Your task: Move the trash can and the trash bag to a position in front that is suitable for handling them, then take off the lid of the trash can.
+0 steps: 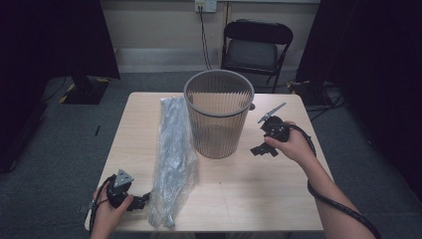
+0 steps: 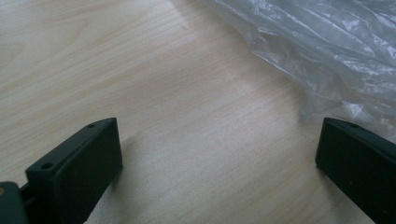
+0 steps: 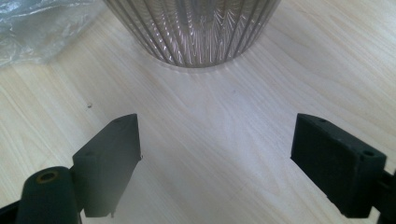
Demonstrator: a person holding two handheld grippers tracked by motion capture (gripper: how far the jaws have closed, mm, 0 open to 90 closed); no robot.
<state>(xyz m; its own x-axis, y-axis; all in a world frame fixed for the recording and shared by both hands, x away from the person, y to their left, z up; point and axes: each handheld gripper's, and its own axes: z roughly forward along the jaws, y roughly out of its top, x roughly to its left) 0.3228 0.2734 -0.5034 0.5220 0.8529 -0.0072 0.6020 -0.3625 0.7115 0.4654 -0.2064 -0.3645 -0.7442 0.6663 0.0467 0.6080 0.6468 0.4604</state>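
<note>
The worktop (image 1: 239,194) is pale matt wood grain; the bag (image 1: 174,154) is thin, crinkled, glossy clear plastic; the bin (image 1: 219,119) is ribbed translucent plastic; the fingers (image 3: 109,163) are matt black.

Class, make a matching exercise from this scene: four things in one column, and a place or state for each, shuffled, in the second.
Things:
1. wastebasket
2. plastic bag
3. left gripper
4. folding chair

Places or states:
A. lies flat along the table, left of the wastebasket
B. on the floor beyond the table
C. stands upright mid-table
D. open, at the bag's near end

Pairs: 1-C, 2-A, 3-D, 4-B
</note>
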